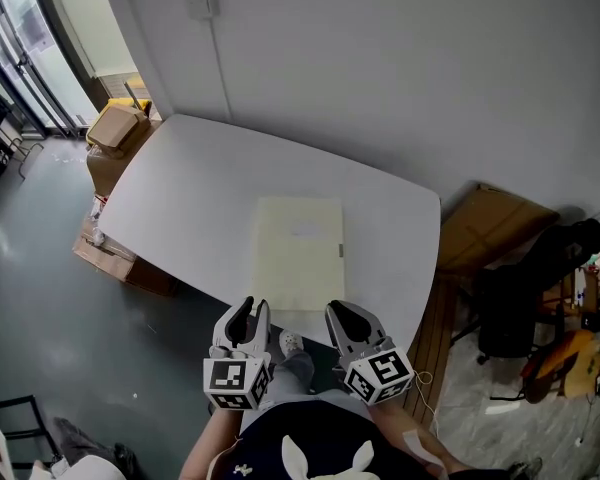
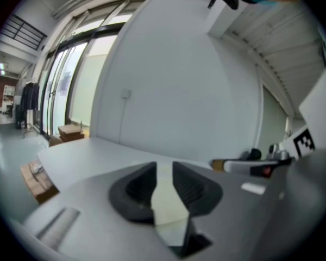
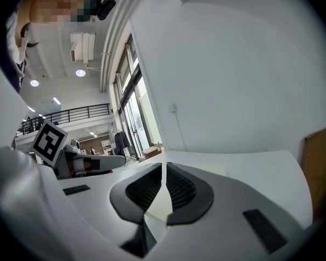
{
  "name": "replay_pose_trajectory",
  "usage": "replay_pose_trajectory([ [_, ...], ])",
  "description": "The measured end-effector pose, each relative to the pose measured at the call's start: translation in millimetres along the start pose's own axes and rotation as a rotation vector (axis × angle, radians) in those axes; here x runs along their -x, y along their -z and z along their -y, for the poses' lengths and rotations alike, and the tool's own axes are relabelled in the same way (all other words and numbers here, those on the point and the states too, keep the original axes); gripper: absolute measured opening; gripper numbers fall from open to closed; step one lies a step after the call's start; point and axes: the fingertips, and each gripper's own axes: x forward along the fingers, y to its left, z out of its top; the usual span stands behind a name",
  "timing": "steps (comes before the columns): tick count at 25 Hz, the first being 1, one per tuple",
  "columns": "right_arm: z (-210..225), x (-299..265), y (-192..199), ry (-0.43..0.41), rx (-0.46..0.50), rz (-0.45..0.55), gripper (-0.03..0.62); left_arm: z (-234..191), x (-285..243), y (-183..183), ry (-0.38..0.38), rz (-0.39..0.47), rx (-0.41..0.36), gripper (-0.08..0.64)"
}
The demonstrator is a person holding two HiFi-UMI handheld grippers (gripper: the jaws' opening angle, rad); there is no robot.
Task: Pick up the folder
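Observation:
A pale yellow folder lies flat and closed on the white table, near its front edge. Both grippers hover side by side just in front of that edge, pointing at the folder's near side. My left gripper is shut and holds nothing; in the left gripper view its jaws meet at the tips, and the cream folder shows through the slit behind them. My right gripper is shut and empty too, its tips touching. Neither gripper touches the folder.
A grey wall runs close behind the table. Cardboard boxes stand at the table's left end and more on the floor beside it. A brown board and a black chair with bags crowd the right side.

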Motion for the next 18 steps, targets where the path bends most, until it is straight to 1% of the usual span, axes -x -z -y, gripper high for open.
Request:
replay_pose_trajectory([
  [7,17,-21,7,0.024,-0.013,-0.041,0.015,-13,-26,-1,0.009,-0.031,0.002,0.089],
  [12,33,-35,12,0.04,-0.03,-0.072,0.022,-22,-45,-1,0.008,-0.059,-0.017,0.089],
  [13,36,-39,13,0.042,-0.036,-0.08,0.039,-24,-49,-1,0.009,-0.064,-0.018,0.09],
  [14,39,-43,15,0.044,-0.042,-0.088,0.074,-26,-53,0,0.01,-0.07,-0.017,0.091],
  [15,41,-46,16,0.046,-0.047,-0.096,0.094,-28,-56,0,0.013,-0.076,-0.016,0.092],
  [18,49,-57,17,0.058,-0.054,-0.112,0.108,-36,-66,2,0.016,-0.095,-0.014,0.104],
])
